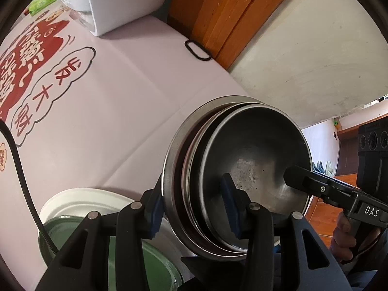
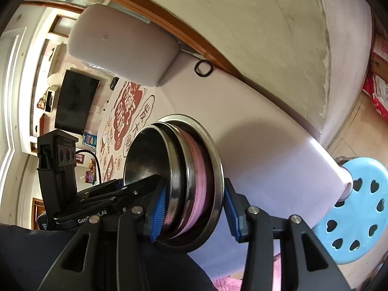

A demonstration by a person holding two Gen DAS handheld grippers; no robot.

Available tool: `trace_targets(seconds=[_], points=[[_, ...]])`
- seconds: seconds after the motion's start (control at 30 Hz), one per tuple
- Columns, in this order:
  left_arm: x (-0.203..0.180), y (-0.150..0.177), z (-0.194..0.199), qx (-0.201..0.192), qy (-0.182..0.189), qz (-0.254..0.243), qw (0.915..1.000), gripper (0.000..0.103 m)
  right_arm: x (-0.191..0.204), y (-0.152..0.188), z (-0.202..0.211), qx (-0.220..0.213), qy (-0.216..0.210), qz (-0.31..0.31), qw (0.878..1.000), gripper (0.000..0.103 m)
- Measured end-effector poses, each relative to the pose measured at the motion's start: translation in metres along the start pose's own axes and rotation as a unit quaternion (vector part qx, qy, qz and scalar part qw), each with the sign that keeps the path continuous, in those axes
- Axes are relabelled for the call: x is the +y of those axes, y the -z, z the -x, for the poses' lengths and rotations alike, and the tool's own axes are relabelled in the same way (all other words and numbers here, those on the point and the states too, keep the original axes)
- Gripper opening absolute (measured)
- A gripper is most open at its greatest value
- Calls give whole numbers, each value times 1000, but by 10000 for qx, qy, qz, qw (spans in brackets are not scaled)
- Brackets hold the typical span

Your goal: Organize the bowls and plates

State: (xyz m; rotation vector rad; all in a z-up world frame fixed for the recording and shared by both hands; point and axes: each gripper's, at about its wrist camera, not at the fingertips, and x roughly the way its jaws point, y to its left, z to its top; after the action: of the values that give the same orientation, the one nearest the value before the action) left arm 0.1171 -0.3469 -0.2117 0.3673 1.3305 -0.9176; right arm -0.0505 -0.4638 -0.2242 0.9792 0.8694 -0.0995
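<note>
A stack of steel dishes (image 1: 254, 150) is held tilted on edge above the lilac tablecloth (image 1: 135, 101): a bowl in front, with wider rimmed plates behind it. My left gripper (image 1: 194, 208) is shut on the stack, one blue pad on the outer rim and one inside the bowl. From the right, a finger (image 1: 305, 180) of the other gripper reaches into the bowl. In the right wrist view my right gripper (image 2: 196, 211) clamps the same stack (image 2: 145, 155), which has a pink plate (image 2: 197, 169) sandwiched inside it. The left gripper's finger (image 2: 143, 186) enters the bowl from the left.
A green plate (image 1: 145, 266) lies on a white plate (image 1: 84, 201) by my left gripper. A white box (image 1: 126, 2) and a black loop (image 1: 197, 51) sit near the wooden frame at the table's far edge. A blue stool (image 2: 359, 201) stands beyond the table's corner. A black cable (image 1: 21, 169) crosses the cloth.
</note>
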Motion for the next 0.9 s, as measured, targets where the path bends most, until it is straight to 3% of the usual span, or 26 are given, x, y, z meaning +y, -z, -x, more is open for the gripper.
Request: trace_targets(seconds=[0.43,0.9], points=[[11,31,52,-806,-78,425,9958,42,41,5,9,18,-164,830,9964,43],[56,92,97,-1350,-251,1363,9811,42,97,27,-16,505,-470,1700,9830,43]])
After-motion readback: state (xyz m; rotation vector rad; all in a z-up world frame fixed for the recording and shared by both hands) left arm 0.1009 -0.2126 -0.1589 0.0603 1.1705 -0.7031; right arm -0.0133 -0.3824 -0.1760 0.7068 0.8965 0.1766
